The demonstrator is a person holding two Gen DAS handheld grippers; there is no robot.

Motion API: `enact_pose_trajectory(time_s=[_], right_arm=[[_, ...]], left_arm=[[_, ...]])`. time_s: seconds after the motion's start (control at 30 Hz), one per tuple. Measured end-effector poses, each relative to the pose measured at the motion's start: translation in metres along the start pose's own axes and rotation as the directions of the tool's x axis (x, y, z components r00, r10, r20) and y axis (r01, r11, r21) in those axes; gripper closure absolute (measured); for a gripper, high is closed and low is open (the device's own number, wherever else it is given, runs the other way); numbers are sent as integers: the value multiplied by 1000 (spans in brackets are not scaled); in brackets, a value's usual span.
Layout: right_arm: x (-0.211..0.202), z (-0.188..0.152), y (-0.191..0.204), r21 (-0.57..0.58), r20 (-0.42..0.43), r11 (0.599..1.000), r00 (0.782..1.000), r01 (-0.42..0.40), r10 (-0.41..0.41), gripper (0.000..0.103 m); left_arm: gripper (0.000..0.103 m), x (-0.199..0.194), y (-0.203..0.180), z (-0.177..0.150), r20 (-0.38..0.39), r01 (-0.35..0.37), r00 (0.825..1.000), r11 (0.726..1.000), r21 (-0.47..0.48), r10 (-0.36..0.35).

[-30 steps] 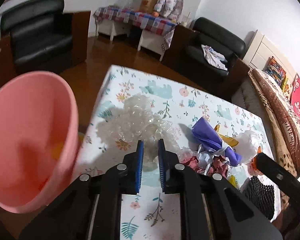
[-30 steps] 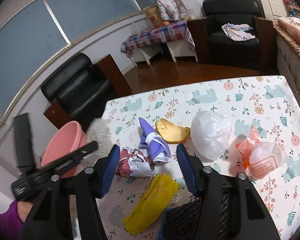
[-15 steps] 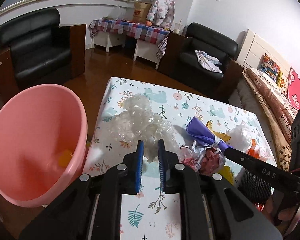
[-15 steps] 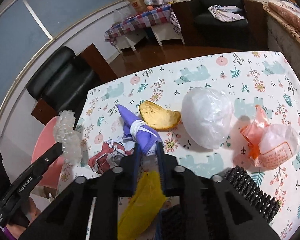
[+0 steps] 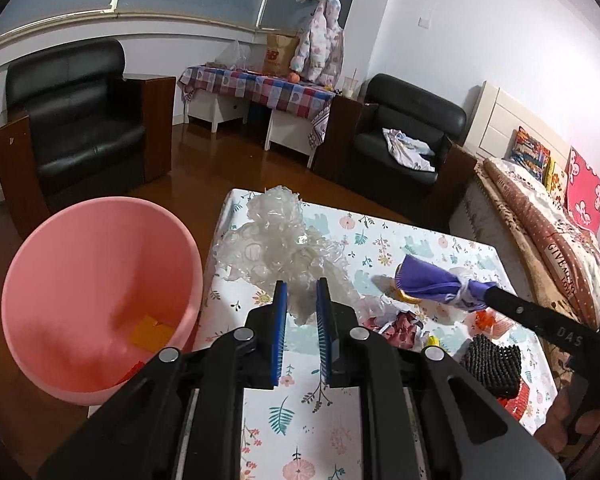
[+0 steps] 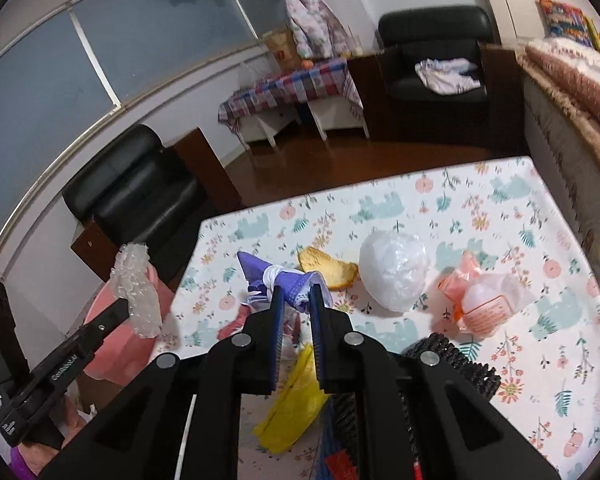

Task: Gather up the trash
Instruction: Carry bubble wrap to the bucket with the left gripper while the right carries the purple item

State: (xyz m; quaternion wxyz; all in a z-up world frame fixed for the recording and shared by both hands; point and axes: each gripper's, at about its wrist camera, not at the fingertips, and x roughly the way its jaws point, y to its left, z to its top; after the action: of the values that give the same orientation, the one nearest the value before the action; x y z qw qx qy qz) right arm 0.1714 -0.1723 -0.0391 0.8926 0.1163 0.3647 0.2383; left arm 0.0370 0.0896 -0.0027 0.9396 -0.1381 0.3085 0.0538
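Note:
My left gripper [image 5: 302, 292] is shut on a crumpled clear bubble wrap [image 5: 276, 240], held up above the left end of the flowered table [image 5: 420, 248]. A pink basin [image 5: 100, 280] with a few scraps in it stands on the floor just left of the table. My right gripper [image 6: 296, 294] has its jaws closing on a purple wrapper [image 6: 268, 276] tied with a white band; the pads press it and it hangs a little above the tabletop. In the right wrist view the bubble wrap [image 6: 136, 288] shows at the left, over the basin's edge.
On the table lie an orange-brown peel [image 6: 328, 268], a white plastic bag [image 6: 392, 276], an orange-and-clear packet [image 6: 484, 304], a yellow wrapper [image 6: 296, 396], a red-white crumpled wrapper [image 5: 400, 328] and a black mesh piece [image 5: 488, 364]. Black armchairs stand beyond the table, and a bed on the right.
My right gripper's wide jaws came together on the purple wrapper and raised it. My left gripper lifted the bubble wrap off the table, and the basin now sits lower in its view.

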Motion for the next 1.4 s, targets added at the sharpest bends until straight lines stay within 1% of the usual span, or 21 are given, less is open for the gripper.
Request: enact_pose_trajectory(time_s=[0.13,0.27,0.47,0.53,0.7,0.87,0.97,1.07,1.2,1.4], right_arm=[[-18,3,14,-33,40,999,999,-9,10,91],[-26,5,35,-80,58,996,998,-26,31,91],[-23,9,79,-161,38,984,995,-83,90,91],[-19,10,99,-192,33,975,992,-113,121,91],[-6,10,145,-274,1,948,986,-162,169,91],[16,2,186,-329,-45,923,980,-199,195,91],[34,-6,207,-344,-91,913,975,-221,202,91],[54,-12,223,-364,-133,903,973,-227,191,91],[77,-20,239,-385,-172,893,969,-231,177,91],[100,-31,246,-386,-217,891,962,-239,164,91]], left_arm=[[89,-13,5,-2,23,-5,1000,1000,-3,5],[89,-29,14,-3,51,-22,998,999,-27,23],[89,-52,40,-7,88,-68,993,996,-66,73],[89,-59,52,-7,96,-84,991,993,-82,92],[89,-72,85,-7,110,-126,984,983,-135,141],[89,-77,117,-12,91,-164,979,969,-186,183],[89,-75,132,-14,72,-175,979,963,-206,193],[89,-68,143,-16,41,-181,980,959,-219,194],[89,-62,156,-18,10,-194,979,953,-231,202],[89,-52,164,-21,-22,-206,978,946,-251,207]])
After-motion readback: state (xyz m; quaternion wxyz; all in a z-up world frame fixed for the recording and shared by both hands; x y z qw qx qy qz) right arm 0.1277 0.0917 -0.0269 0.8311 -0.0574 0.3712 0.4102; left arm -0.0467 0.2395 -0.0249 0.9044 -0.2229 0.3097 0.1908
